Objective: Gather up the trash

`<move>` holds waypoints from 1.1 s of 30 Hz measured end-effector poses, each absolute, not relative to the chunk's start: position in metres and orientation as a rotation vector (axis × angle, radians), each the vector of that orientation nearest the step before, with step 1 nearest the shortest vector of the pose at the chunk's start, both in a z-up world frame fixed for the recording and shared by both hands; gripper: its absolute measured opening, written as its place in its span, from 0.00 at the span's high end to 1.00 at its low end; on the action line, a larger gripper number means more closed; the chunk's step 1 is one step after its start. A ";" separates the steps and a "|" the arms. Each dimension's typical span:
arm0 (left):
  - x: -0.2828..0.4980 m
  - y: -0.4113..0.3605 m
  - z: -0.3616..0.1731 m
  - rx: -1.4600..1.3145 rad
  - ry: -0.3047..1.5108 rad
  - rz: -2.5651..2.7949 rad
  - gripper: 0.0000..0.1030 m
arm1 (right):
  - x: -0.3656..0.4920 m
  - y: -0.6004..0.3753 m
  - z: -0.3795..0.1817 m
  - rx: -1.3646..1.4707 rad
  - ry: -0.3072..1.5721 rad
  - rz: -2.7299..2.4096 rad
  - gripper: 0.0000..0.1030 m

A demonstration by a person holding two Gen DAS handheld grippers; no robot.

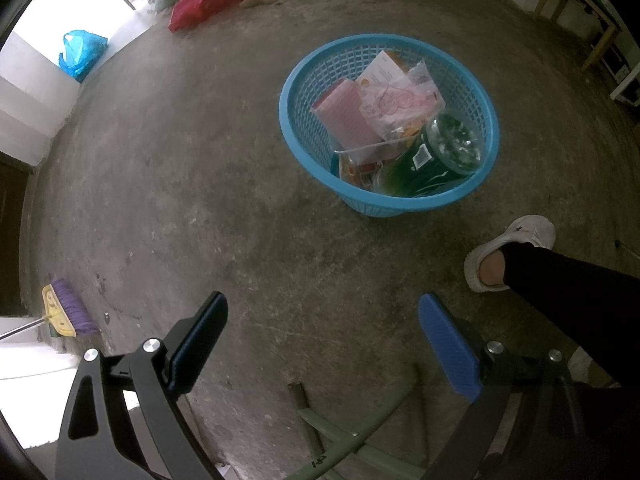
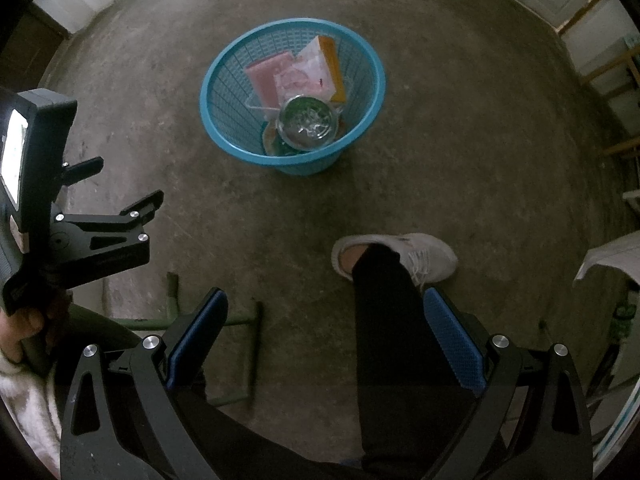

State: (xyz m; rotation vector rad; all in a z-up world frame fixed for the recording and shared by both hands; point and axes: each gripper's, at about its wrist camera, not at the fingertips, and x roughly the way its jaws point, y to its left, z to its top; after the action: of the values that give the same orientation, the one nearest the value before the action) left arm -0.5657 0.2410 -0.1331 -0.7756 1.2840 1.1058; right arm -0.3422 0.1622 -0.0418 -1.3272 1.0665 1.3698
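Observation:
A blue plastic basket (image 1: 304, 136) (image 2: 224, 120) stands on the concrete floor. Inside it lie a green bottle (image 1: 436, 156) (image 2: 306, 122) with its clear base facing up, a pink packet (image 1: 346, 118) (image 2: 264, 78), a crinkled clear wrapper (image 1: 396, 100) (image 2: 308, 76) and an orange-edged box (image 2: 334, 66). My left gripper (image 1: 322, 312) hovers open over bare floor, well short of the basket, nothing between its blue pads. My right gripper (image 2: 324, 308) is open too, held high above a person's leg. The left gripper's body (image 2: 100, 232) shows at the left of the right wrist view.
A person's black trouser leg and white shoe (image 1: 516, 248) (image 2: 404, 258) stand near the basket. A green metal stool frame (image 1: 348, 436) (image 2: 224, 328) sits below the grippers. A purple broom (image 1: 68, 312), blue bag (image 1: 82, 54) and red bag (image 1: 200, 4) lie along the walls.

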 end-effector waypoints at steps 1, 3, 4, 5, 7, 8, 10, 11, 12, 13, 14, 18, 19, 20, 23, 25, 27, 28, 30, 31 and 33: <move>-0.566 0.241 -0.133 -0.779 1.284 1.107 0.09 | -0.342 0.162 -0.042 -1.329 1.065 1.371 0.08; -0.566 0.239 -0.131 -0.778 1.282 1.109 0.09 | -0.342 0.162 -0.042 -1.333 1.066 1.367 0.08; -0.566 0.239 -0.131 -0.777 1.281 1.109 0.09 | -0.341 0.162 -0.042 -1.332 1.066 1.367 0.08; -0.566 0.239 -0.131 -0.774 1.282 1.109 0.09 | -0.342 0.163 -0.042 -1.330 1.066 1.367 0.08; -0.566 0.240 -0.132 -0.774 1.283 1.108 0.09 | -0.342 0.162 -0.042 -1.331 1.066 1.368 0.08; -0.566 0.239 -0.132 -0.778 1.282 1.109 0.09 | -0.342 0.163 -0.043 -1.332 1.065 1.368 0.08; -0.566 0.240 -0.132 -0.778 1.284 1.109 0.09 | -0.342 0.162 -0.042 -1.333 1.065 1.368 0.08; -0.565 0.239 -0.132 -0.777 1.285 1.108 0.09 | -0.342 0.163 -0.043 -1.332 1.066 1.368 0.08; -0.565 0.239 -0.131 -0.776 1.285 1.108 0.09 | -0.342 0.163 -0.042 -1.332 1.067 1.368 0.08; -0.564 0.239 -0.131 -0.774 1.285 1.108 0.09 | -0.342 0.163 -0.042 -1.332 1.066 1.368 0.08; -0.564 0.239 -0.131 -0.771 1.284 1.108 0.09 | -0.342 0.162 -0.043 -1.333 1.066 1.367 0.08; -0.564 0.239 -0.130 -0.769 1.284 1.109 0.09 | -0.342 0.163 -0.042 -1.332 1.066 1.368 0.08; -0.564 0.239 -0.130 -0.768 1.285 1.109 0.09 | -0.342 0.163 -0.042 -1.332 1.066 1.368 0.08; -0.564 0.238 -0.130 -0.768 1.283 1.110 0.09 | -0.342 0.163 -0.043 -1.333 1.066 1.368 0.08; -0.564 0.238 -0.130 -0.767 1.284 1.110 0.09 | -0.342 0.163 -0.042 -1.332 1.066 1.368 0.08; -0.564 0.238 -0.130 -0.768 1.283 1.109 0.09 | -0.342 0.163 -0.043 -1.332 1.066 1.367 0.08; -0.563 0.237 -0.130 -0.768 1.284 1.108 0.09 | -0.342 0.163 -0.042 -1.334 1.065 1.367 0.08; -0.564 0.238 -0.130 -0.768 1.284 1.106 0.09 | -0.342 0.163 -0.043 -1.332 1.066 1.368 0.08; -0.563 0.237 -0.130 -0.766 1.282 1.105 0.09 | -0.342 0.163 -0.042 -1.332 1.066 1.368 0.08; -0.563 0.237 -0.129 -0.763 1.282 1.104 0.09 | -0.342 0.163 -0.042 -1.332 1.066 1.368 0.08; -0.563 0.237 -0.130 -0.760 1.285 1.104 0.09 | -0.342 0.163 -0.042 -1.332 1.066 1.368 0.08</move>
State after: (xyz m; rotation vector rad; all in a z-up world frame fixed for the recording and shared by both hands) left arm -0.5632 0.2369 -0.1297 -0.7603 1.2847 1.1038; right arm -0.3422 0.1627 -0.0423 -1.3322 1.0665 1.3677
